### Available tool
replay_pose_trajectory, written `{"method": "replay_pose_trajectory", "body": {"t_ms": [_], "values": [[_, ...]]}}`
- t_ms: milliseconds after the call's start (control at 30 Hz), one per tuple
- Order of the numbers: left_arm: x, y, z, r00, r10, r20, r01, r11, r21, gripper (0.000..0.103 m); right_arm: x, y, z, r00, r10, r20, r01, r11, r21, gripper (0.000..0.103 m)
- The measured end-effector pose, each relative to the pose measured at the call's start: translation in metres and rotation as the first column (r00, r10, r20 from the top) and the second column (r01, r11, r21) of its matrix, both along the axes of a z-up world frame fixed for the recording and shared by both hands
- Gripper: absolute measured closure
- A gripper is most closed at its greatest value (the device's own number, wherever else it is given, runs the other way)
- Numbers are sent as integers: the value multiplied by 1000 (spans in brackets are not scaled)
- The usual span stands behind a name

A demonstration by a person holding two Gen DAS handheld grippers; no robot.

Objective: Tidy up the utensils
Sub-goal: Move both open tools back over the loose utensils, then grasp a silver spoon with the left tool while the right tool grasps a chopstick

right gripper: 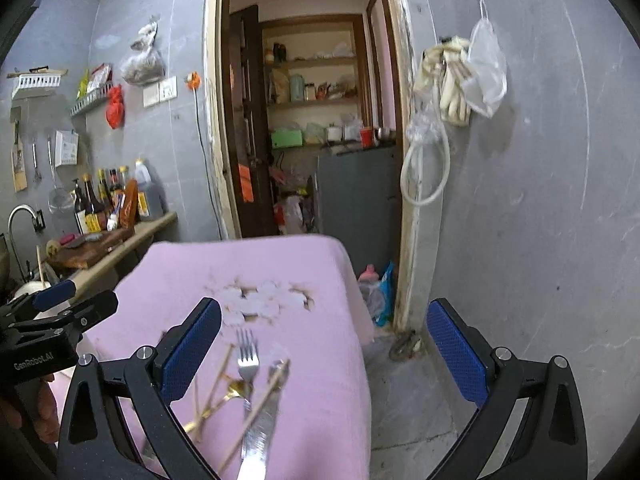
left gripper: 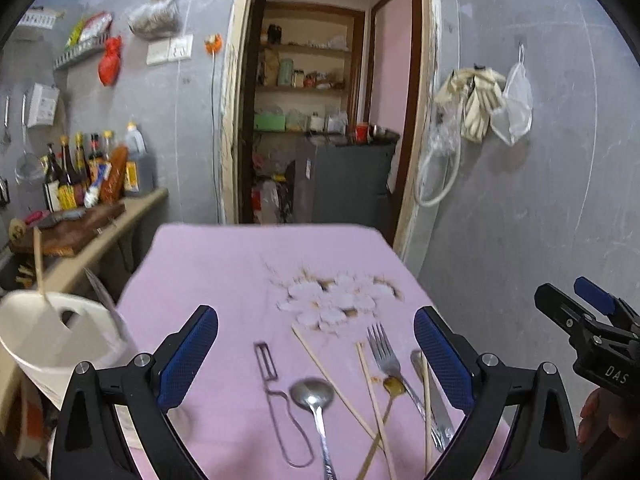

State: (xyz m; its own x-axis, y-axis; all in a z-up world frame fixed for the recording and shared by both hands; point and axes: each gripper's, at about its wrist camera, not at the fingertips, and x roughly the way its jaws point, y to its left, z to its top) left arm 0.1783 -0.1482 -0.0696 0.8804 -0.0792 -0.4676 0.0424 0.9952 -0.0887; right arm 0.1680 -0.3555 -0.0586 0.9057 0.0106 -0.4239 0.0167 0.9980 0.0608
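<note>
On the pink tablecloth (left gripper: pixel 208 264) lie a wire-handled peeler (left gripper: pixel 266 364), a steel spoon (left gripper: pixel 312 394), a fork (left gripper: pixel 384 354), a small gold spoon (left gripper: pixel 394 386), a table knife (left gripper: pixel 438 412) and several wooden chopsticks (left gripper: pixel 332 376), partly crossed over each other. My left gripper (left gripper: pixel 316 344) hovers open above them, its blue pads wide apart with nothing between. My right gripper (right gripper: pixel 324 340) is open too, over the table's right edge; the fork (right gripper: pixel 247 354) and knife (right gripper: pixel 260 424) lie by its left finger. A white holder (left gripper: pixel 52 332) with one chopstick in it stands at the left.
A counter (left gripper: pixel 132 208) at the left carries sauce bottles (left gripper: pixel 80 172) and a cutting board (left gripper: pixel 76 220). Beyond the table is an open doorway (left gripper: pixel 320 120) with shelves. A grey wall (left gripper: pixel 540 200) with hanging gloves and bags runs along the right, with bare floor (right gripper: pixel 404 400) beside the table.
</note>
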Motion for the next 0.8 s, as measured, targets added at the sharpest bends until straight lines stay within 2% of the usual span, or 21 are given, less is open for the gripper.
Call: {"method": "replay_pose_trajectory", "body": {"t_ms": [133,267,333,400,433,567,633,733,800], "values": [[12,-2,-27,997,0,-74,-1,1000,-7,7,14,-9,-33,998,28,-56,-26,999,35,2],[29,4,-45,987,-13,-160,7,999,-38,26,27,-7,-60,992,77,-97,-70,995,74,6],[37,9,-52,979,-13,-203,1,998,-58,34,33,-4,-72,988,97,-120,-88,993,79,20],[44,11,-59,971,-20,-239,3,997,-75,49,41,1,-83,981,119,-150,-107,990,89,31],[46,12,-62,966,-30,-256,8,996,-87,53,46,4,-88,977,133,-168,-118,988,99,40],[52,10,-69,951,-45,-307,17,996,-93,64,59,13,-100,956,188,-226,-165,979,119,58],[54,10,-73,942,-36,-335,6,996,-89,65,65,19,-107,938,222,-265,-195,973,127,70],[57,13,-76,929,-22,-370,-14,995,-95,65,72,26,-116,916,260,-305,-226,964,143,78],[57,14,-78,919,-19,-394,-23,994,-103,65,77,31,-121,901,279,-331,-241,959,151,79]]}}
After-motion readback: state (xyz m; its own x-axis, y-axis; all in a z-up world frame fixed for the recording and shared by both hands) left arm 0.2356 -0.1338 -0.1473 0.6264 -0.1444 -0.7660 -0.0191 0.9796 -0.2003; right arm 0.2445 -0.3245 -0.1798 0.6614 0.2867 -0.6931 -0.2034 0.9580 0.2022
